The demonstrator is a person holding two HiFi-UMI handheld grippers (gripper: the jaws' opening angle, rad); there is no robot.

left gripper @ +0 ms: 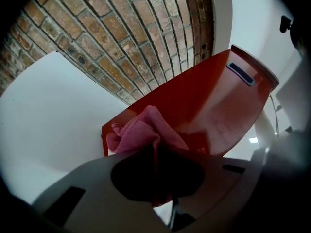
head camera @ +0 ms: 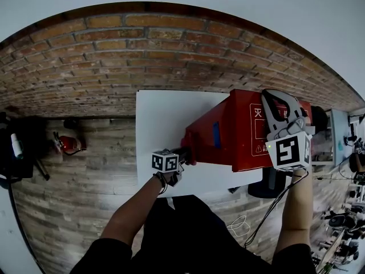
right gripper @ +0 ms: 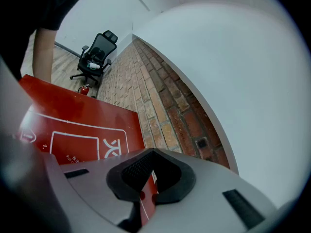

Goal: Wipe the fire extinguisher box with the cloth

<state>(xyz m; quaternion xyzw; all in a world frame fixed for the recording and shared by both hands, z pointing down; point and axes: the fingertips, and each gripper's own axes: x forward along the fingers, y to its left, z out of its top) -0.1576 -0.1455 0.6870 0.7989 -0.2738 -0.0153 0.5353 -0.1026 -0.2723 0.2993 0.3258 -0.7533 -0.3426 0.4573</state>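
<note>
The white counter (head camera: 159, 119) stands against a brick wall (head camera: 142, 50) and carries the red fire extinguisher box (head camera: 234, 131) at its right part. Wiping looks under way: the pink cloth (left gripper: 138, 135) lies bunched against the box's left side panel, near its lower corner. No view shows how much is already clean, and the printed face likely remains to be wiped. The left gripper (left gripper: 154, 152) is clamped on the cloth, with the forearm reaching forward and the gripper tipped slightly down. The right gripper (right gripper: 149, 174) is closed on the box's near right edge, apparently steadying it with the arm stretched out.
</note>
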